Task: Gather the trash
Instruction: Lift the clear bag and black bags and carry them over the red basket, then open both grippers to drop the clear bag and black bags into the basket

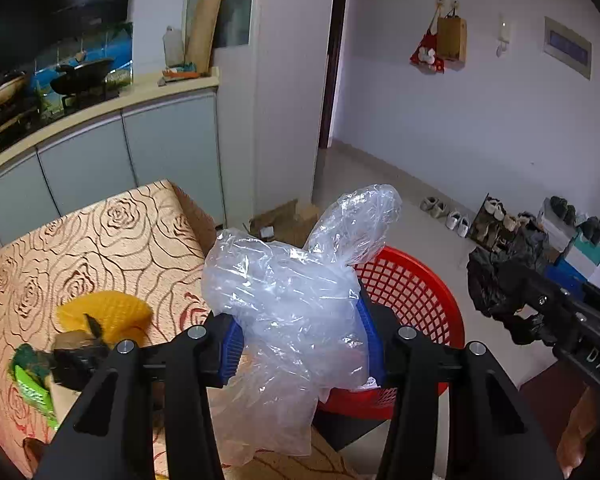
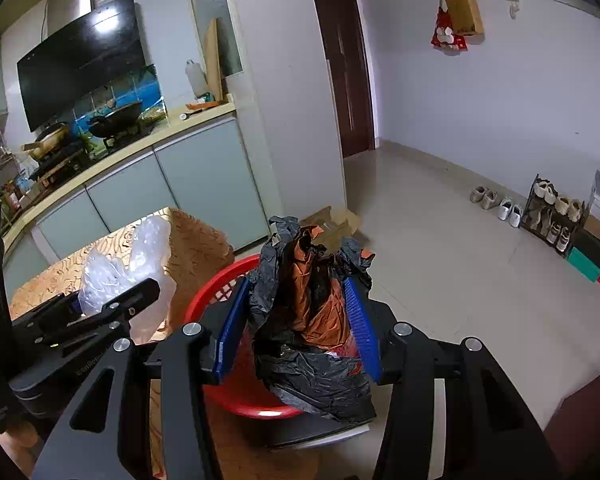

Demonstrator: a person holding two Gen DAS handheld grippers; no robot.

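Observation:
My left gripper [image 1: 300,340] is shut on a crumpled clear plastic bag [image 1: 292,292], held between its blue pads just left of a red mesh basket [image 1: 412,292]. The same clear plastic bag [image 2: 116,276] and left gripper [image 2: 100,312] show at the left of the right wrist view. My right gripper [image 2: 298,320] is shut on a bundle of crumpled black and orange plastic trash [image 2: 312,320], hanging over the red mesh basket [image 2: 220,284]. In the left wrist view that black trash [image 1: 496,280] appears at the right.
A table with a rose-patterned cloth [image 1: 100,240] carries a yellow net [image 1: 104,312], a green scrubber [image 1: 28,364] and a dark scrap [image 1: 80,356]. Kitchen cabinets [image 1: 100,152], a cardboard box on the floor [image 1: 284,220] and a shoe rack [image 2: 552,216] stand beyond.

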